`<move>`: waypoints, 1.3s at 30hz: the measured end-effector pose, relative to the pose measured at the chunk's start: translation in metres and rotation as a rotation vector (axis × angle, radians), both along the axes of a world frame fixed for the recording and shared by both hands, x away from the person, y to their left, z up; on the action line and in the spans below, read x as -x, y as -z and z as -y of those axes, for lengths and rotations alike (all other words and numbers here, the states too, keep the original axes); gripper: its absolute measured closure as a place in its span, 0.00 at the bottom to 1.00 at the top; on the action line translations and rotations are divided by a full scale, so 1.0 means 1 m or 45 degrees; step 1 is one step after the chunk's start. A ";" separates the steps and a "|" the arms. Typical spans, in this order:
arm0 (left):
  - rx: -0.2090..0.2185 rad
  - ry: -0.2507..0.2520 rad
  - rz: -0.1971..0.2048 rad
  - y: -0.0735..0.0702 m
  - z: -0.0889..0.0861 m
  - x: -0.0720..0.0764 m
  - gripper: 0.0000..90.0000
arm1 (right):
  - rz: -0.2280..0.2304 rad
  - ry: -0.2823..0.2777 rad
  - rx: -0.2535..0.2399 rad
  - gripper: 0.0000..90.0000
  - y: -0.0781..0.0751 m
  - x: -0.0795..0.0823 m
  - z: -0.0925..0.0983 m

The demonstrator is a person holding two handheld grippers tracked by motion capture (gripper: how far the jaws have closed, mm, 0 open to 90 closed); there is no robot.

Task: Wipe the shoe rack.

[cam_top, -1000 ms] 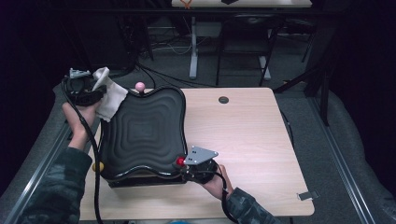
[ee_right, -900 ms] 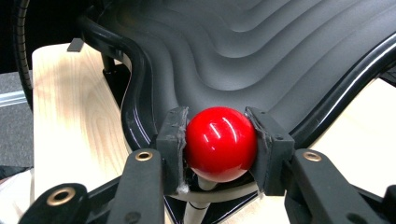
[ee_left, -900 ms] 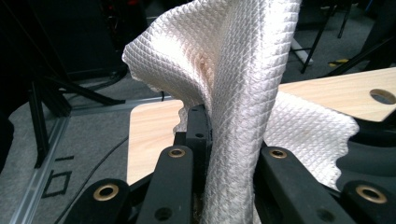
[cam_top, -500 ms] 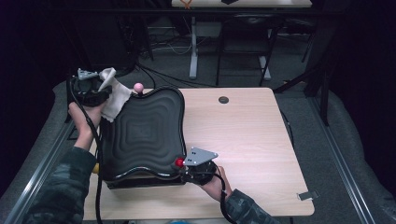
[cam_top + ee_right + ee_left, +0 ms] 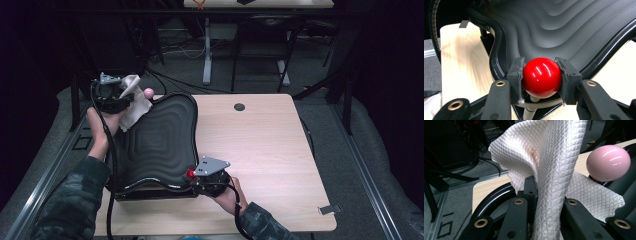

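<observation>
A black ridged board [image 5: 160, 142] lies on the left half of the wooden table [image 5: 270, 150]. A red ball knob [image 5: 190, 173] stands at its near right corner and a pink ball knob [image 5: 148, 92] at its far left corner. My right gripper [image 5: 194, 176] is shut on the red ball [image 5: 542, 77], with one pad [image 5: 515, 72] pressed on each side. My left gripper [image 5: 117, 95] is shut on a white waffle-weave cloth [image 5: 134, 104] beside the pink ball. In the left gripper view the cloth [image 5: 554, 157] hangs between the jaws of this gripper [image 5: 549, 195], just left of the pink ball [image 5: 608, 163].
A round cable hole [image 5: 239, 106] sits at the table's far middle. The right half of the table is bare wood. Table legs and cables [image 5: 207, 55] stand on the dark floor beyond the far edge. Grey floor runs along both sides.
My left hand has carried the cloth to the right, closer to the pink ball and over the board's far left corner. The right gripper has stayed on the red ball.
</observation>
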State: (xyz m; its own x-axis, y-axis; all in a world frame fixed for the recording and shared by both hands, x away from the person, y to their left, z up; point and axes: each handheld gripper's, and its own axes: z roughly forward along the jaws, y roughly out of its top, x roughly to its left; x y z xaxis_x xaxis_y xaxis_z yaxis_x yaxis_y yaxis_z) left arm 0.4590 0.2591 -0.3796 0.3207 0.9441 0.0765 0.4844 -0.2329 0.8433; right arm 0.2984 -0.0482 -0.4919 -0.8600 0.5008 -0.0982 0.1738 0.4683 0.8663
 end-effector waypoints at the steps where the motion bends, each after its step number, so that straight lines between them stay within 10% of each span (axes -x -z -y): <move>1: 0.004 -0.001 -0.003 0.000 0.000 0.000 0.90 | 0.006 0.006 0.007 0.67 0.000 0.001 0.000; 16: 0.018 0.043 -0.020 0.000 0.006 0.000 0.90 | -0.008 0.007 0.025 0.67 -0.002 0.000 -0.002; 39: 0.052 -0.187 -0.012 -0.005 -0.051 -0.002 0.90 | 0.005 0.014 0.029 0.67 -0.001 0.001 -0.003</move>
State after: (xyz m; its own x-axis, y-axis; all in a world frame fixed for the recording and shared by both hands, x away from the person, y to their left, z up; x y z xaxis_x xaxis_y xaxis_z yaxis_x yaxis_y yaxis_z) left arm 0.4609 0.3101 -0.3749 0.1793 0.9832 0.0346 0.5185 -0.1243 0.8460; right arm 0.2975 -0.0455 -0.4906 -0.8539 0.5081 -0.1128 0.1760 0.4858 0.8562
